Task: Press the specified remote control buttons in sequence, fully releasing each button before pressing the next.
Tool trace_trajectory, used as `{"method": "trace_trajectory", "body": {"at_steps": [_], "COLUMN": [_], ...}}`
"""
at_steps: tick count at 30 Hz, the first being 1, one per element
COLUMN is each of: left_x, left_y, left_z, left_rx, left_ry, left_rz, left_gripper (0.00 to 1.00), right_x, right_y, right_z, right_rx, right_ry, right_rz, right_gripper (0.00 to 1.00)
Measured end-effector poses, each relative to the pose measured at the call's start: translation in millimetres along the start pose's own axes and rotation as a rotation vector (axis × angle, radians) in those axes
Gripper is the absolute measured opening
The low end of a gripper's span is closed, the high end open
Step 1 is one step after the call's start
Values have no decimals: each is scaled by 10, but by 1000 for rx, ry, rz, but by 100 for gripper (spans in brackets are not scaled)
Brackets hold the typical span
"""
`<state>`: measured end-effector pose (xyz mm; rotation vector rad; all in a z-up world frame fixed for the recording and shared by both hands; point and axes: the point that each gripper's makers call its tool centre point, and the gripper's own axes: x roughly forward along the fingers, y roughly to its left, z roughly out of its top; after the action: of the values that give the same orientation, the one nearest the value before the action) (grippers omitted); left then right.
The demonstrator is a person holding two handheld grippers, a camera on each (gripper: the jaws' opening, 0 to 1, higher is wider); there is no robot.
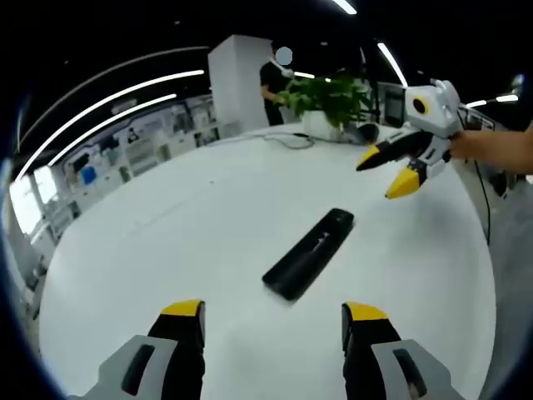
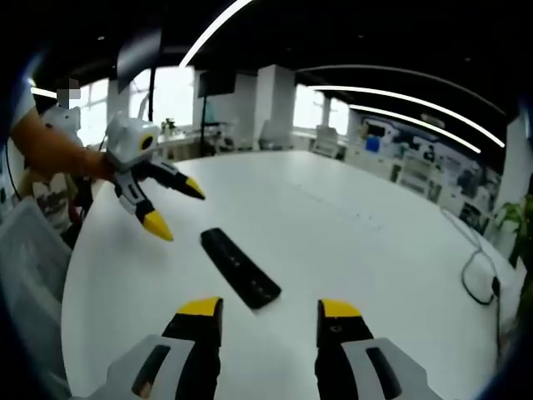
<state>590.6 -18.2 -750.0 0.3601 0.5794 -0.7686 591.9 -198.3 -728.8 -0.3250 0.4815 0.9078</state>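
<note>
No legible markings on black remote (image 1: 309,252) — lying on round white table (image 1: 191,233), open-plan office beyond. Left gripper (image 1: 273,318) and right gripper (image 2: 268,315) both spread, clear of it.

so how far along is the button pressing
Nothing looks done yet. The black remote lies flat on the white table, untouched. Left gripper and right gripper both hover above it, jaws open and empty. Every button press is left.
</note>
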Motion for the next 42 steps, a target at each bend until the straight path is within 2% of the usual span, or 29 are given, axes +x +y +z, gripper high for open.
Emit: {"method": "trace_trajectory", "body": {"at_steps": [13,27,34,42], "left_x": [131,223,247,288], "left_y": [7,26,1,-32], "left_z": [20,42,85,62], "left_rx": [38,51,51,70], "left_ry": [20,34,22,35], "left_rz": [-42,-97,-148,-190], "left_gripper": [67,67,67,66], "right_x": [80,180,231,293], "right_y": [-31,-59,-8,46], "right_z": [-83,-71,-74,-89], "right_rx": [-20,-71,-106,-159], "right_ry": [37,60,72,92], "right_rz": [44,117,179,235], "right_gripper": [42,43,43,43]}}
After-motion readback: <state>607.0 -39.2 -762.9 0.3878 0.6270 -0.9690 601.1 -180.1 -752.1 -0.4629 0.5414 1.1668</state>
